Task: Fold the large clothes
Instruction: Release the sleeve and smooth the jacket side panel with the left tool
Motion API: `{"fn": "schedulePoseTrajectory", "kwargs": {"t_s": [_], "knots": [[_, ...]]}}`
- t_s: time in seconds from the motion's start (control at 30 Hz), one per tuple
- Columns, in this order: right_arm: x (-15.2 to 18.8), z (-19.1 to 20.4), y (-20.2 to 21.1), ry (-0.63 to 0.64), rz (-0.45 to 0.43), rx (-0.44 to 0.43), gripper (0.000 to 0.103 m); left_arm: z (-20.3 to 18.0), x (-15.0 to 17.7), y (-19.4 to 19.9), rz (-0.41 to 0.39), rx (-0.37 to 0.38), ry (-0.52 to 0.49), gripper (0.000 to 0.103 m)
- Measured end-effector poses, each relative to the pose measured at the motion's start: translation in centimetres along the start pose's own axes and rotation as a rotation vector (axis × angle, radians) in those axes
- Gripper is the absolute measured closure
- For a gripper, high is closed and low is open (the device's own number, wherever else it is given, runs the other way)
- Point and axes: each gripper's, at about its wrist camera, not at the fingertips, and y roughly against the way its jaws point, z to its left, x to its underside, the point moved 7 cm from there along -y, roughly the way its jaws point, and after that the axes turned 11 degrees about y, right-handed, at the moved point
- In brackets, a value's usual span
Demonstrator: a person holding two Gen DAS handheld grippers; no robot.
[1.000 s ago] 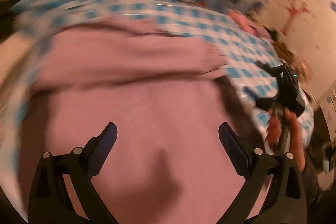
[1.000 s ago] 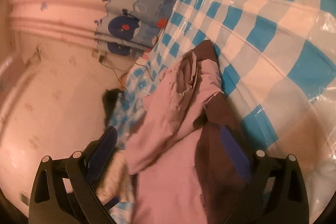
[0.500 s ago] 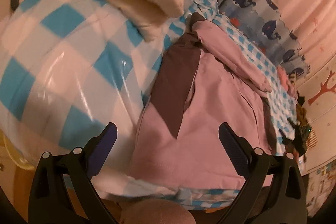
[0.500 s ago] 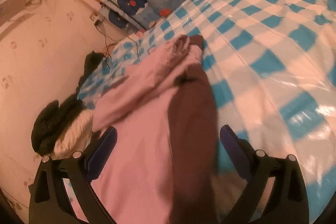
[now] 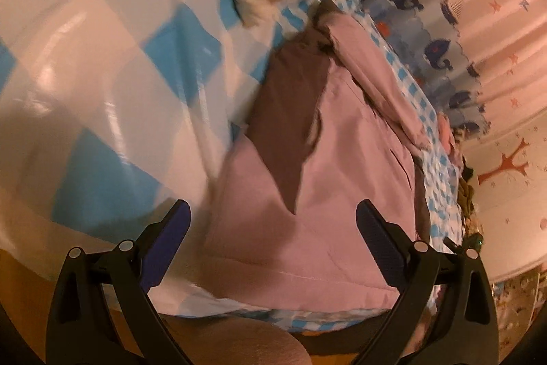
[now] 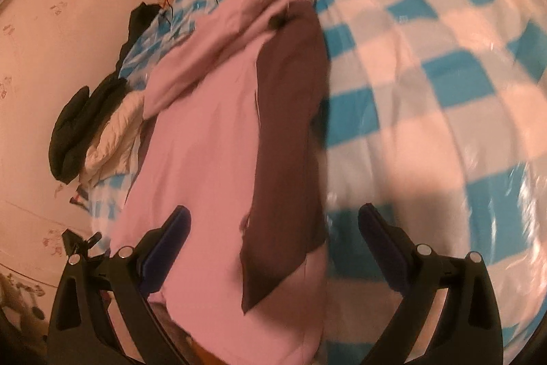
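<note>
We held both the left gripper (image 5: 271, 230) and right gripper (image 6: 273, 235) with jaws released above the pink-and-brown fabric garment (image 6: 218, 139), spread on the blue-checked plastic-covered bed (image 6: 444, 74); we judged the hem needed grasping next.

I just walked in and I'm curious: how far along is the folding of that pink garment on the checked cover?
Partly done, it seems. The pink garment lies fairly flat on the checked cover, with a sleeve folded across its body and a dark lining panel turned over on top. Nothing is in hand: the left gripper and right gripper are both open above it. It is not yet a compact bundle, so further folds probably remain.
</note>
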Motion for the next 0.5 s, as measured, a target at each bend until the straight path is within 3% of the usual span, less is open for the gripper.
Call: {"fn": "schedulePoseTrajectory", "kwargs": {"t_s": [0.27,0.4,0.47,0.5], "knots": [[2.8,0.1,-1.7,-0.008,0.118,-0.023,0.009,-0.5,1.6,-4.3,0.116,-0.094,-0.037,0.01],[5.0,1.0,-3.2,-0.03,0.192,-0.109,0.008,-1.2,2.1,-5.0,0.126,-0.141,-0.082,0.01],[5.4,2.4,-3.4,-0.004,0.198,-0.164,0.011,-1.3,2.3,-5.2,0.133,-0.177,-0.099,0.023],[5.4,3.1,-3.4,-0.013,0.185,-0.209,0.038,-1.2,2.4,-5.3,0.146,-0.208,-0.102,0.047]]}}
